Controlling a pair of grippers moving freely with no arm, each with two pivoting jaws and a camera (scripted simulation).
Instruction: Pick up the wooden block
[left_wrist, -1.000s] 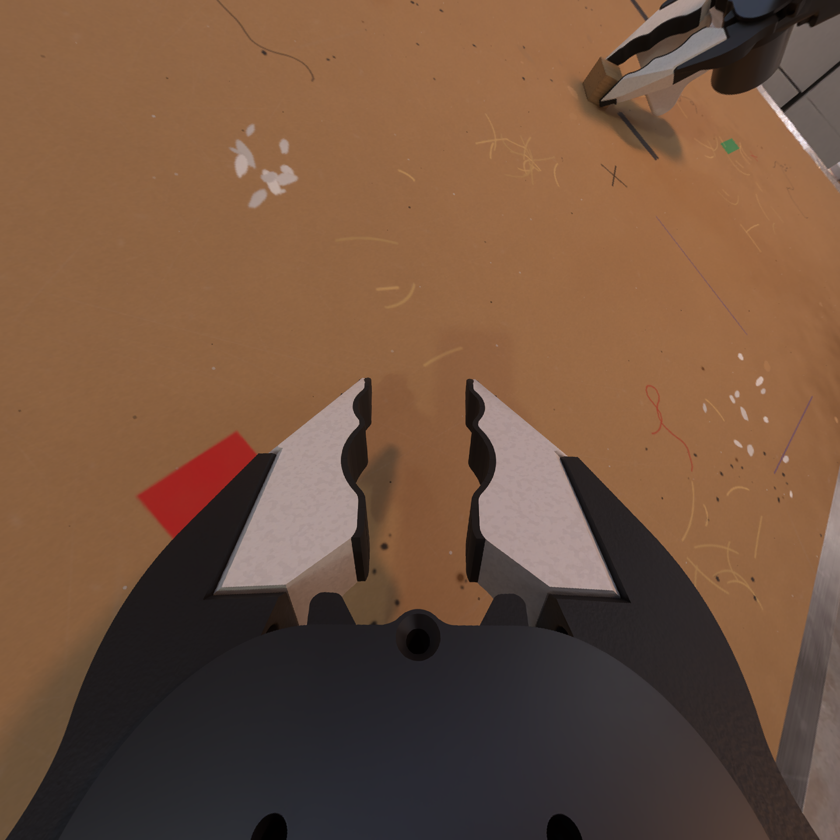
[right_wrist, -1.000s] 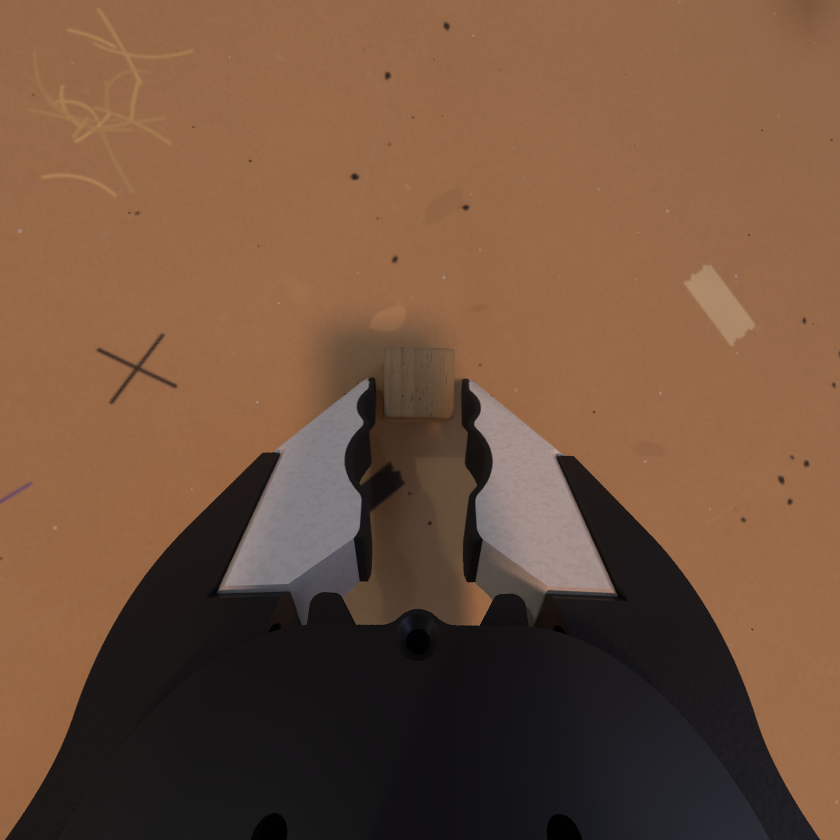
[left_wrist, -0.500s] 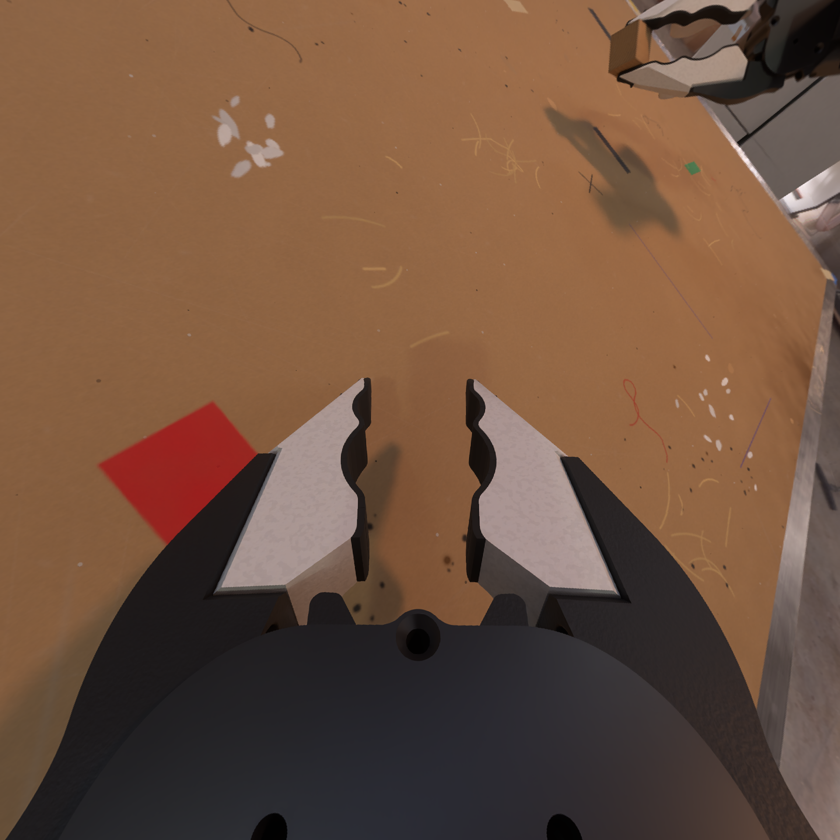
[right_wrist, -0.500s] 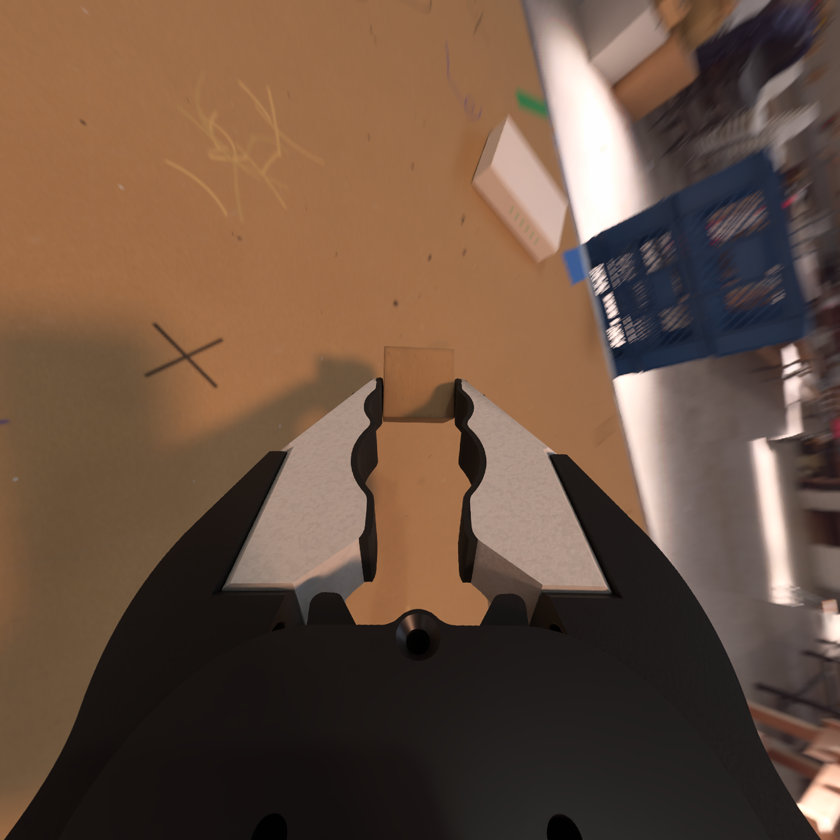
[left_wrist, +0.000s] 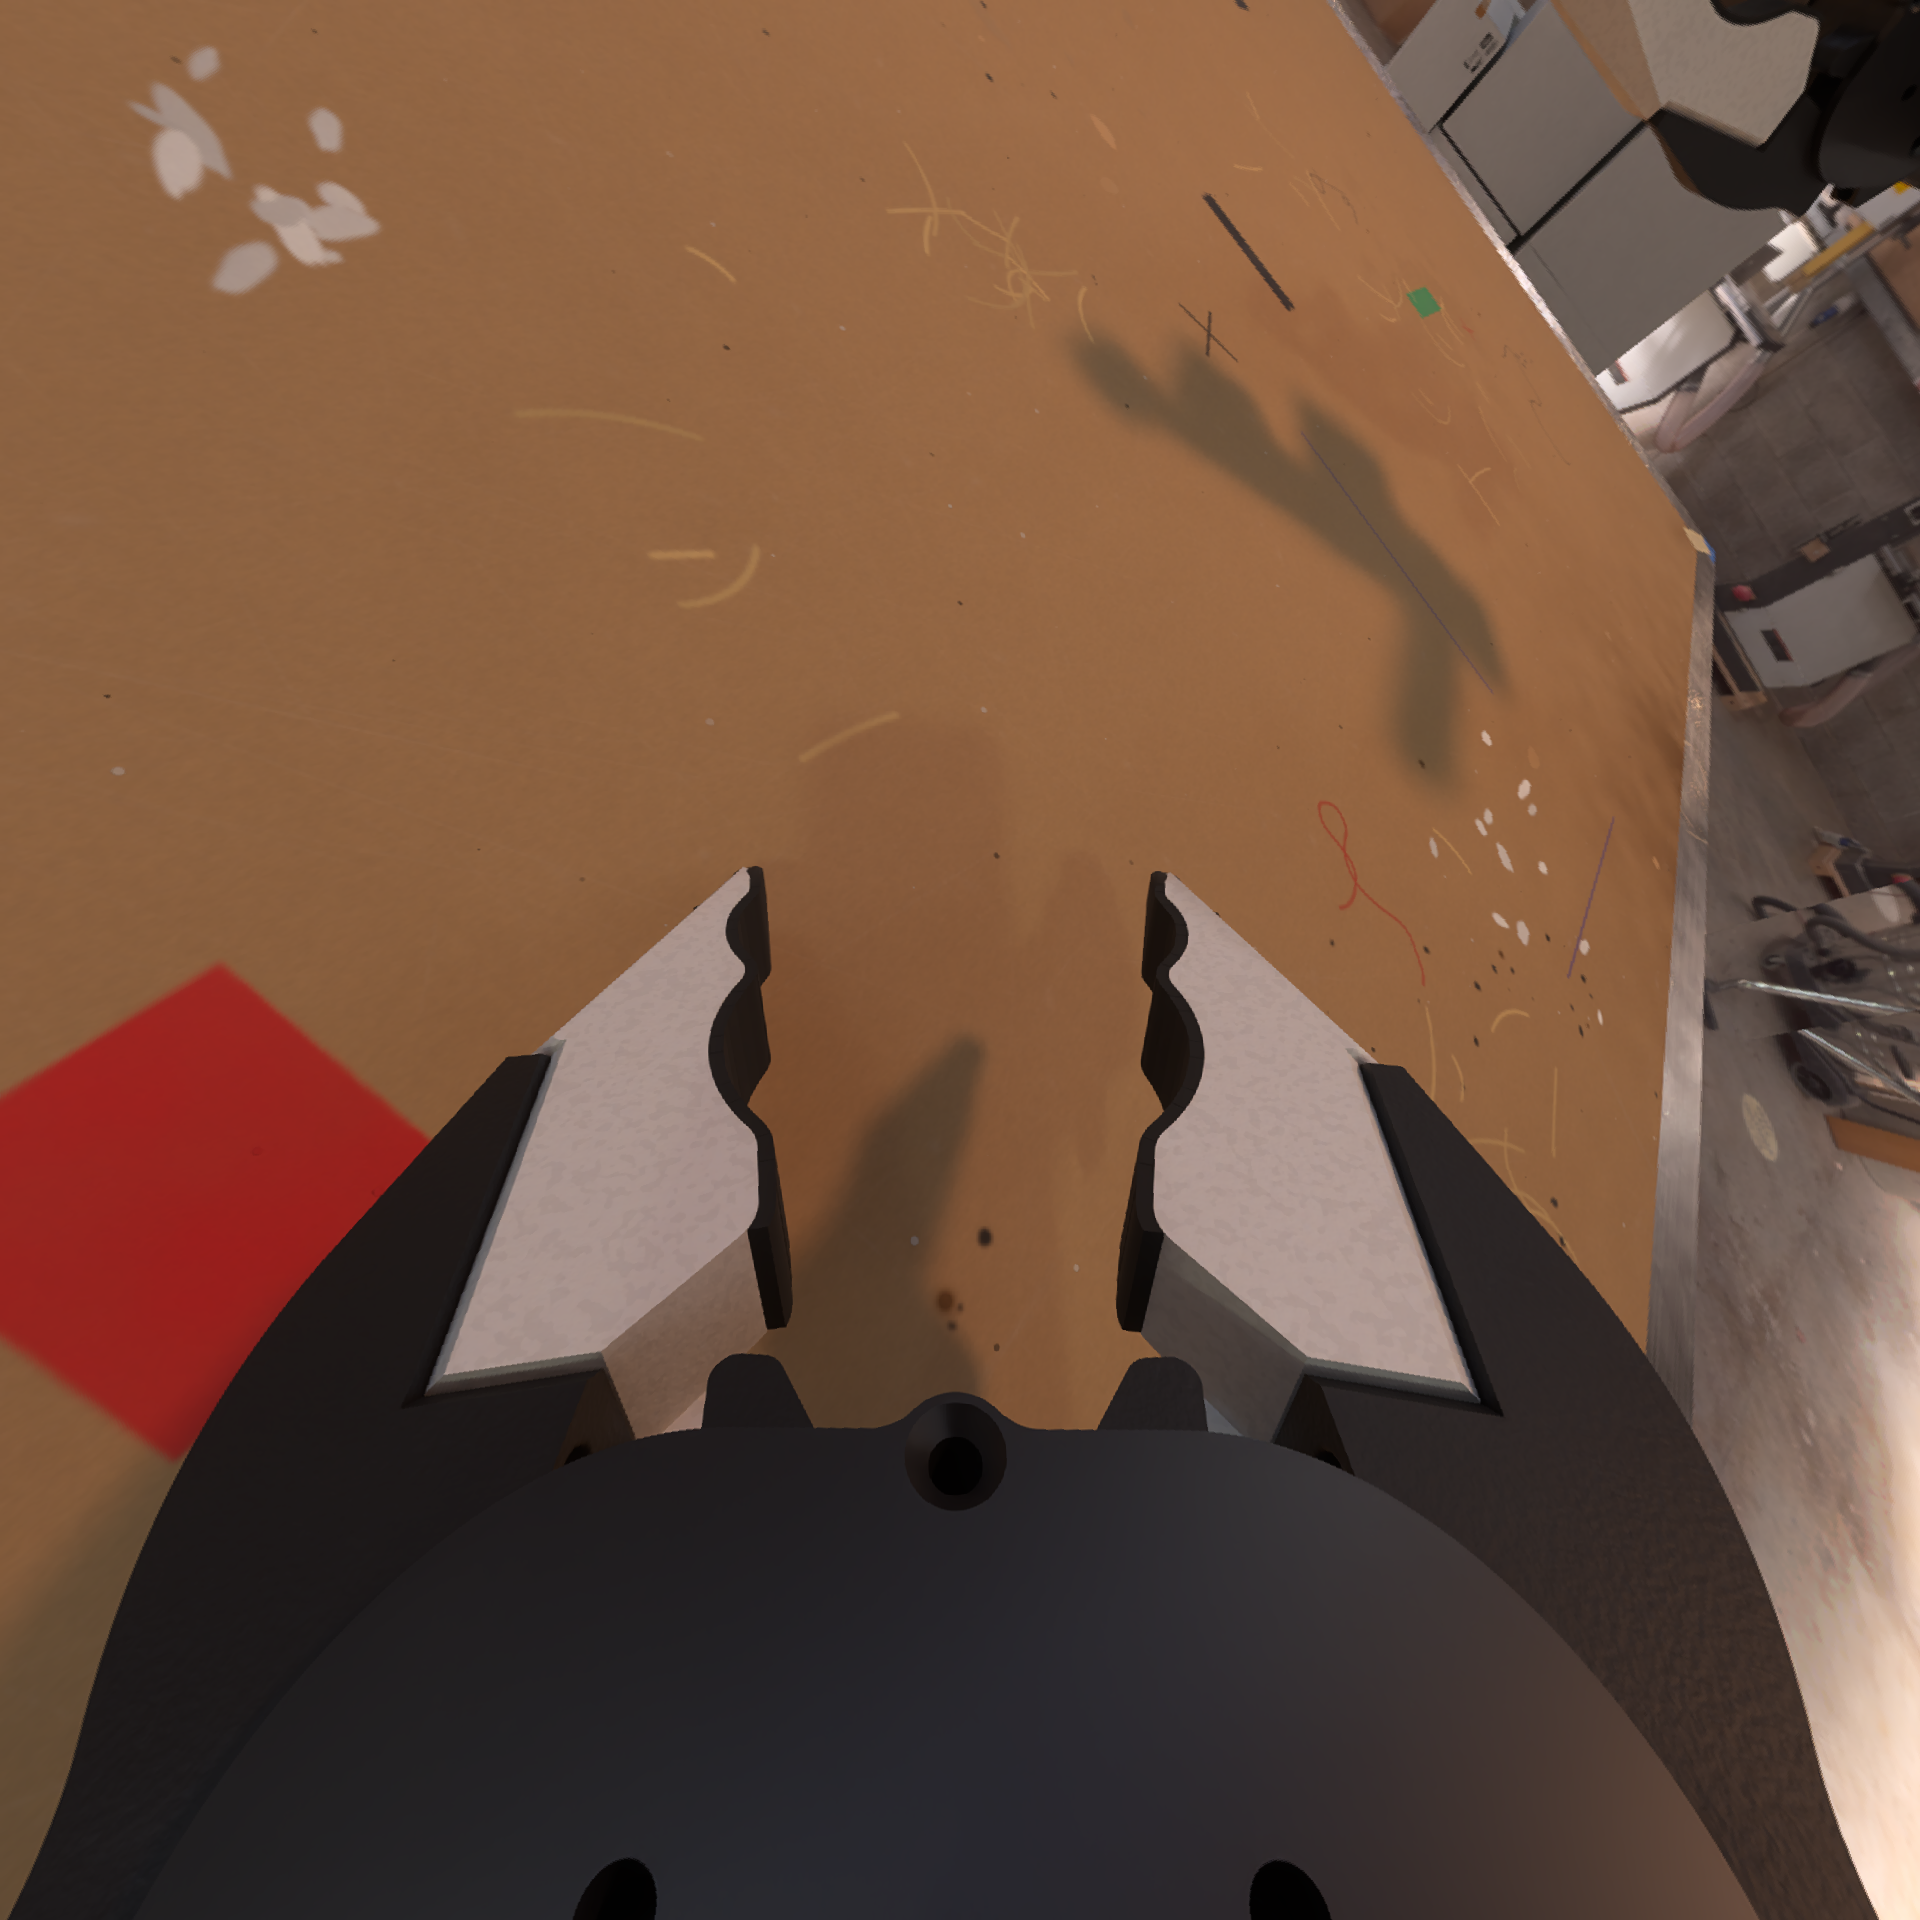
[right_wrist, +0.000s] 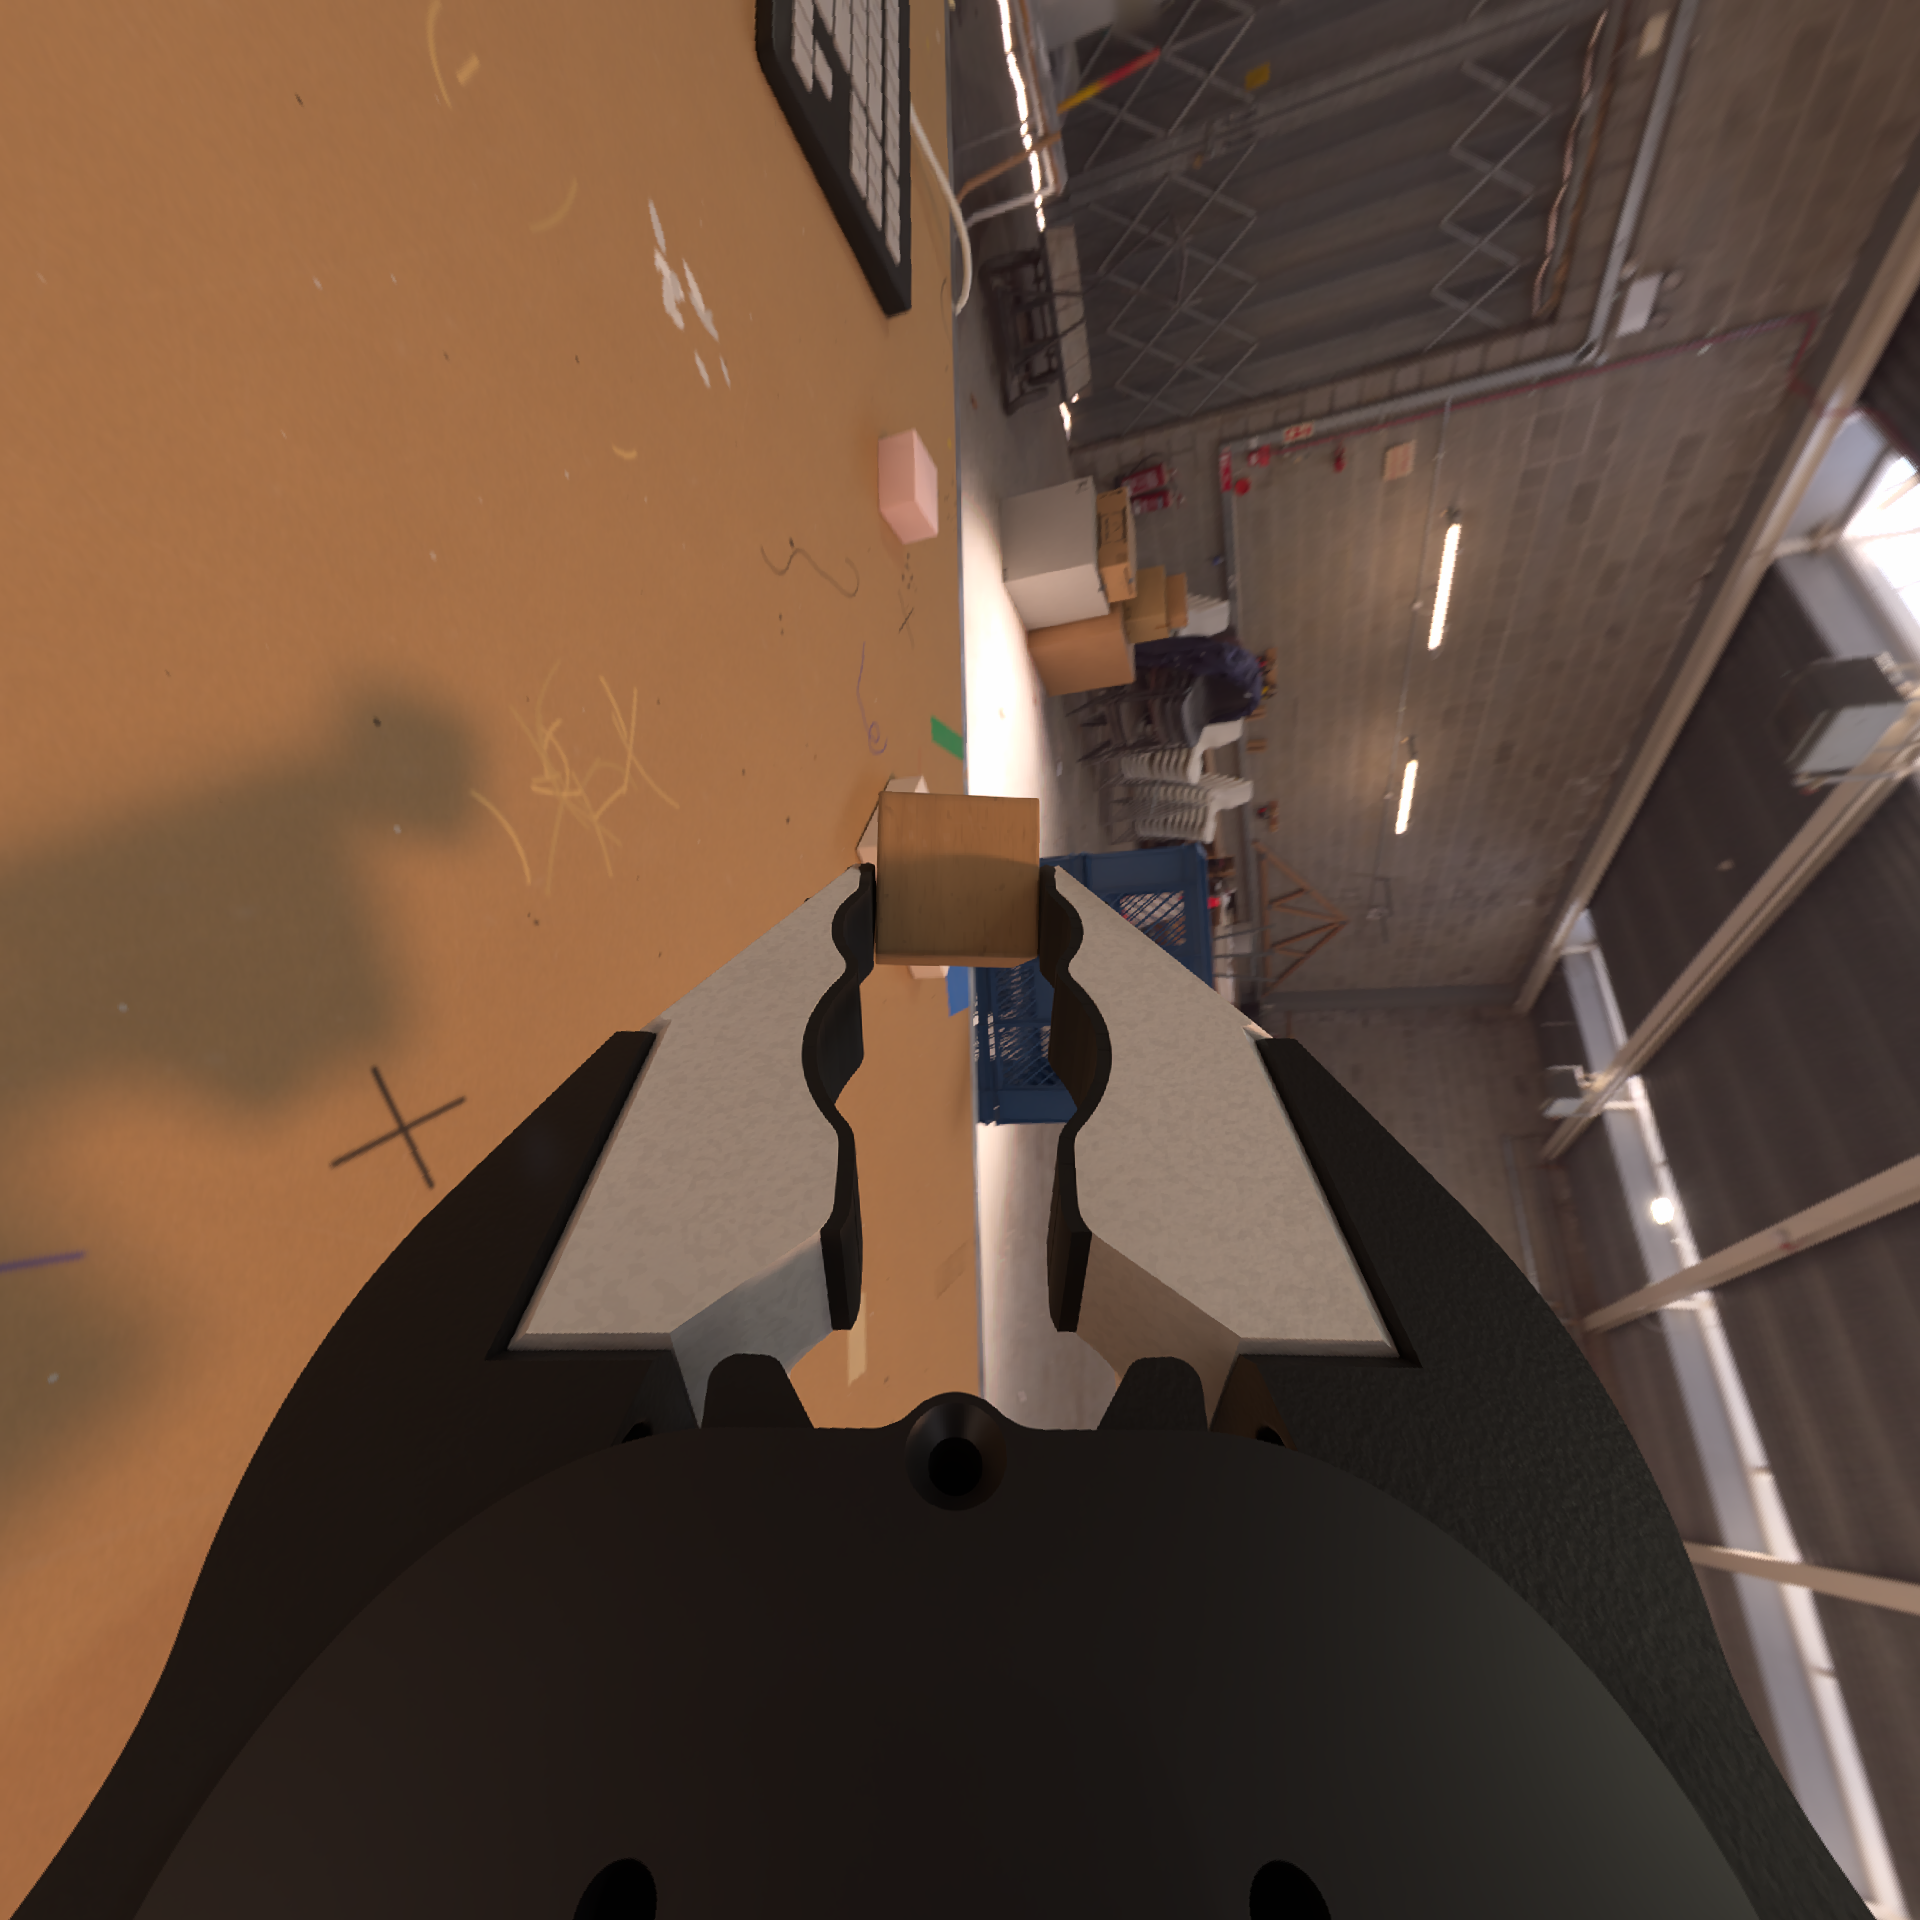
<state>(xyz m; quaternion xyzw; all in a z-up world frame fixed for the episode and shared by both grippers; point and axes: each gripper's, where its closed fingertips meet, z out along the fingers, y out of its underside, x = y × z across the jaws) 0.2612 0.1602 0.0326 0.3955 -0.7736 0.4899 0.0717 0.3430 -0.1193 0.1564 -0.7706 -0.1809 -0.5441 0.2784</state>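
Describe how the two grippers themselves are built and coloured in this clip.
Both match. The left gripper and right gripper each have a rounded matte black body with a small round hole at the centre, and two pale speckled wedge-shaped fingers lined with wavy black pads. No cables, sleeves or markings show.

We see the wooden block (right_wrist: 957, 883), small tan cube with square face toward us, upright, pinched at its sides, raised off the brown tabletop (right_wrist: 312, 520), twelve o'clock of centre.

Warm even light, soft gripper shadows on the table (left_wrist: 727, 644) (blurred edges), wide-angle bending, glare bottom right.
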